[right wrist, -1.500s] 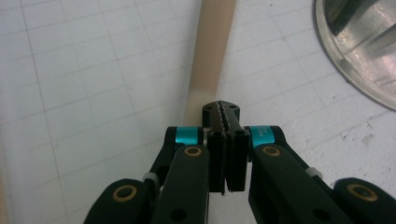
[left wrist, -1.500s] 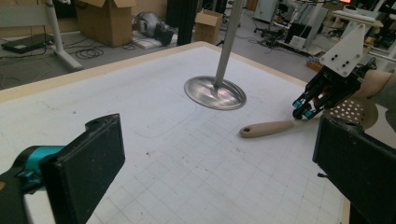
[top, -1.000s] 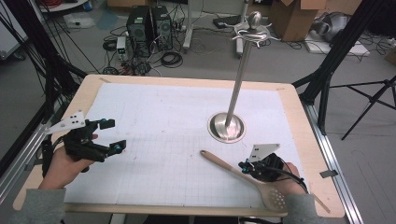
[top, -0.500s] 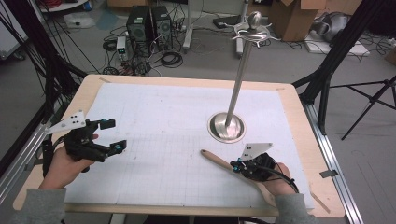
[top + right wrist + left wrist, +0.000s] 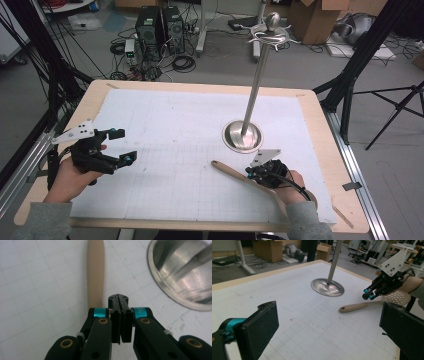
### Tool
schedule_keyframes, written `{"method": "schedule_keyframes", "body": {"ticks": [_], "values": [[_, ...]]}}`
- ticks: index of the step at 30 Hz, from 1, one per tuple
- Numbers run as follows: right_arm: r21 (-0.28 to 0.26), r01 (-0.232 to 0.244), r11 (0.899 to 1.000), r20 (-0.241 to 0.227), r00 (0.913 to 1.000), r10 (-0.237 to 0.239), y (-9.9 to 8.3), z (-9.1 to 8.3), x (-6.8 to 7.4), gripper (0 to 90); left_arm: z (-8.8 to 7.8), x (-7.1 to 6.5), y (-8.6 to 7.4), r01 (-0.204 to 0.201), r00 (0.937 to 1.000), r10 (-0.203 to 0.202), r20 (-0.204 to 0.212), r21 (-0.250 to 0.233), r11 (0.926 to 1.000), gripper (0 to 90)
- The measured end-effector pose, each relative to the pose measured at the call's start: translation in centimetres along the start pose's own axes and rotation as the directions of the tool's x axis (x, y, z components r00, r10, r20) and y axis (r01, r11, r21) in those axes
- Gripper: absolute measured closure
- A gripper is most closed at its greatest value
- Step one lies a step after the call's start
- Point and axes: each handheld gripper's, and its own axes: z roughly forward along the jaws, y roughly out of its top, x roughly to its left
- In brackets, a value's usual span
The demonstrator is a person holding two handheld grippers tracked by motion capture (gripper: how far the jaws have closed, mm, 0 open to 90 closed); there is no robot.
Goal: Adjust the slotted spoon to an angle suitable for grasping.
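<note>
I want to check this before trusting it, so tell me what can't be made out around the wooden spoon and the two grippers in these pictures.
- Wooden spoon: high view, its slotted head is hidden under the right gripper and hand.
- Right gripper view: the spoon handle passes behind the shut jaws; any contact cannot be told.
- Left gripper view: the spoon head is partly covered by the right gripper.
- Metal stand: left gripper view, its pole is cut off by the top edge.
</note>
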Motion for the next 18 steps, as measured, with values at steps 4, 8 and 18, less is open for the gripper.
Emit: {"method": "schedule_keyframes", "body": {"ticks": [4, 8, 18], "values": [[0.034, 0.03, 0.999, -0.043, 0.9987, -0.028, 0.0, 0.5, 0.2, 89.5, 0.0, 0.0, 0.0, 0.004, 1.0, -0.004, -0.001, -0.001, 1.0, 2.6], [0.011, 0.066, 0.998, -0.114, 0.9914, -0.064, 0.0, 0.4, 0.6, 89.6, -0.1, 0.0, 0.0, 0.002, 1.0, -0.002, -0.001, 0.0, 1.0, 2.6], [-0.044, 0.097, 0.994, -0.107, 0.9891, -0.101, 0.5, -1.7, 0.8, 89.5, 0.0, 0.0, 0.0, -0.001, 1.0, 0.001, 0.0, 0.001, 1.0, 2.6]]}}
